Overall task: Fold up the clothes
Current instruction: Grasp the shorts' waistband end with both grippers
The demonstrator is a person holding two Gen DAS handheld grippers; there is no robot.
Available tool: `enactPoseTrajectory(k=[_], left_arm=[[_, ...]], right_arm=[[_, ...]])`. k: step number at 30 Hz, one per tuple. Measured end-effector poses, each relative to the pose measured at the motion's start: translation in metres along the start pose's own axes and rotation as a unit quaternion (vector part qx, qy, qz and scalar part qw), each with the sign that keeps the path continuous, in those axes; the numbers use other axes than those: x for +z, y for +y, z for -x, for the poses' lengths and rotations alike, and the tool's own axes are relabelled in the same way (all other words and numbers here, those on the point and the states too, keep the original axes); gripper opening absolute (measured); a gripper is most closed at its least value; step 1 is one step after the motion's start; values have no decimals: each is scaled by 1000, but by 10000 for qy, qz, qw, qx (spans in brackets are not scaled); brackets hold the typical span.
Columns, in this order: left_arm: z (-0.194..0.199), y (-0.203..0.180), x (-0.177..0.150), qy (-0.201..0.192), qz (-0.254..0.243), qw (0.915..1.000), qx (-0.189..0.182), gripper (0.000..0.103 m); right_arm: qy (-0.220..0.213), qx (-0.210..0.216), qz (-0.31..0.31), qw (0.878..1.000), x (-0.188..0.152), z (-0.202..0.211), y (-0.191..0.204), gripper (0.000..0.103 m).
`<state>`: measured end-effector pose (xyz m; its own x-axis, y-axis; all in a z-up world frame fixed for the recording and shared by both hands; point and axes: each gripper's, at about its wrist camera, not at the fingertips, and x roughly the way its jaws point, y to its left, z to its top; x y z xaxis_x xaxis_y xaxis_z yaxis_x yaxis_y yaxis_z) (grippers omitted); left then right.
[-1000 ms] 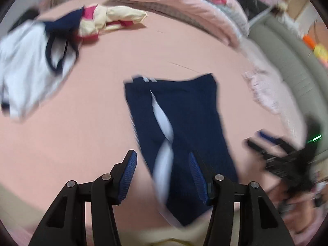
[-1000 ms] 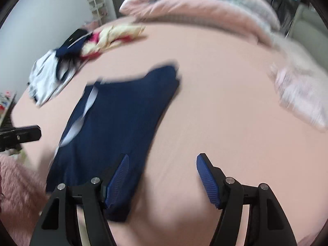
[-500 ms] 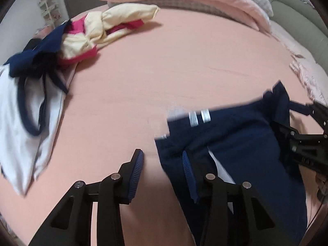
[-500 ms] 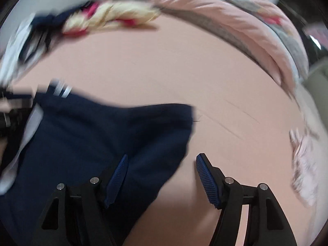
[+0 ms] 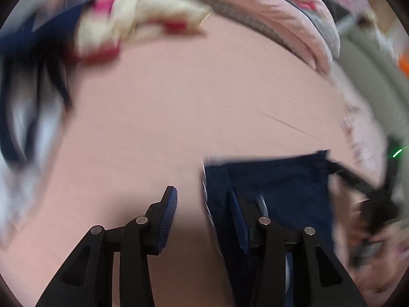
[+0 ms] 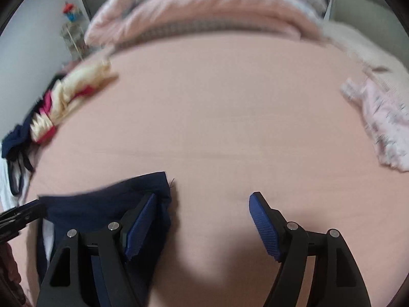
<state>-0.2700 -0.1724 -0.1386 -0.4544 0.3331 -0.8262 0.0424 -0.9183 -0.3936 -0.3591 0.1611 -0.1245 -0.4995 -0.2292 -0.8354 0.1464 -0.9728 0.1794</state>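
Navy shorts with white side stripes (image 5: 276,186) lie flat on the pink bed sheet (image 5: 191,102). My left gripper (image 5: 203,204) is open, straddling the shorts' left edge, its right finger over the fabric. My right gripper (image 6: 203,212) is open at the shorts' right edge (image 6: 102,204), its left finger over the navy cloth and its right finger over bare sheet (image 6: 217,115). The right gripper shows blurred at the right of the left wrist view (image 5: 368,194). Both views are motion-blurred.
A cream-and-red garment (image 5: 138,25) and a white-and-navy garment (image 5: 23,117) lie at the far left. A rolled pink quilt (image 6: 204,7) lies along the back. A pale pink garment (image 6: 383,117) lies at the right. A grey sofa (image 5: 370,71) stands beyond.
The shorts lay lengthwise a second ago; now both grippers are low at their two sides, jaws open, with the far hem nearer the cameras. The left jaws are narrower than a second ago.
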Motion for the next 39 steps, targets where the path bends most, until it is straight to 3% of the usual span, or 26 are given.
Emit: enactPoseTrajectory(k=[2, 4, 7, 10, 13, 16, 18, 20, 23, 28, 29, 31, 33, 36, 39], left_arm=[[3, 7, -7, -52, 370, 9986, -377, 39], [9, 1, -4, -401, 232, 9989, -82, 39], [11, -14, 3, -661, -234, 9964, 473, 39], [10, -34, 3, -625, -644, 9943, 580, 39], [12, -63, -10, -434, -1389, 9874, 618, 39], [29, -94, -49, -310, -2016, 9720, 1162, 39], [46, -98, -75, -228, -1912, 9735, 1237, 39], [59, -94, -103, 39, -1575, 9825, 989, 39], [56, -89, -144, 258, -1529, 9811, 1160, 39], [80, -81, -171, -255, -1313, 9751, 1768, 41], [89, -78, -173, -409, -1135, 9774, 1736, 42], [100, -69, -172, -432, -607, 9907, 1136, 42], [96, -57, -171, -115, -48, 9992, 381, 42], [89, -49, -180, 47, 310, 9994, -125, 42], [73, -46, -186, 274, 428, 9981, -336, 42]], right_arm=[[34, 343, 39, 9994, -1, 4, 3, 76], [69, 686, 78, 9976, -3, 7, 5, 75], [-102, 72, 36, 9999, -5, 19, 1, 74], [-291, -588, 220, 9976, -14, 35, 3, 74], [-26, -219, 1178, 9928, -47, 51, 35, 74], [115, 137, 1621, 9866, -88, 78, 61, 74], [379, 412, 1399, 9886, -110, 90, 62, 74], [681, 630, 1354, 9864, -137, 93, 64, 74], [816, 295, 1508, 9847, -183, 98, 69, 74], [471, 70, 1467, 9880, -199, 117, 64, 74], [276, 36, 1354, 9904, -199, 124, 61, 74], [-3, 80, 1142, 9934, -199, 136, 54, 75], [307, 490, 935, 9939, -203, 131, 49, 74], [873, 1142, 615, 9877, -210, 122, 40, 74], [865, 1378, 386, 9859, -223, 120, 31, 75]])
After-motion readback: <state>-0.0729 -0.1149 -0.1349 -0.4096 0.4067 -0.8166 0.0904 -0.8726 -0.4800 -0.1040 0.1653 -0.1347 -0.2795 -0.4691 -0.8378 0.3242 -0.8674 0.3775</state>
